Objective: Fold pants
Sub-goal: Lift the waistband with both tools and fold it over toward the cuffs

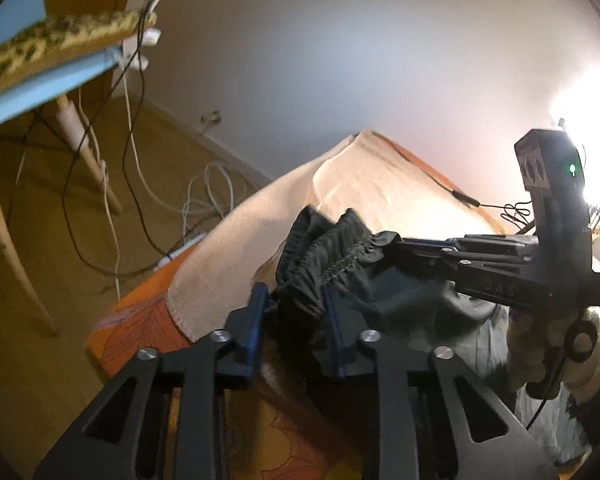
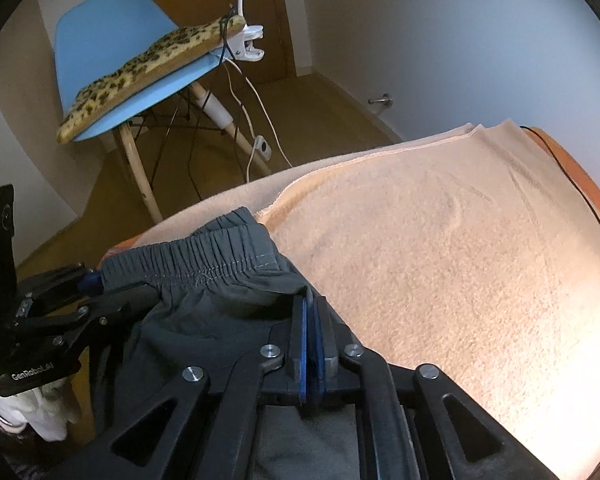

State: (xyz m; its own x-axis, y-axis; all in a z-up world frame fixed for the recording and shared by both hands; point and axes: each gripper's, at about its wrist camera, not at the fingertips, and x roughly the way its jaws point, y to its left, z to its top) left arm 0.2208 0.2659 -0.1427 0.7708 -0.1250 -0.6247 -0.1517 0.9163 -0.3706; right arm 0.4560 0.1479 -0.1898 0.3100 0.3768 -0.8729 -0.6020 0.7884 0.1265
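Observation:
Dark grey pants (image 1: 340,264) with an elastic waistband (image 2: 204,256) hang over the near edge of a peach towel (image 2: 440,240). My left gripper (image 1: 296,296) has bunched waistband fabric between its blue pads and grips it. My right gripper (image 2: 309,304) is shut on the other end of the waistband, its blue pads pressed together on the cloth. In the left wrist view the right gripper (image 1: 404,248) reaches in from the right. In the right wrist view the left gripper (image 2: 92,280) holds the waistband's left end.
The towel lies on an orange patterned surface (image 1: 140,320). A blue chair (image 2: 112,40) with a leopard-print cushion (image 2: 148,64) stands on the wooden floor to the left, with cables (image 1: 132,184) trailing under it. A bright lamp (image 1: 592,120) glares at the right.

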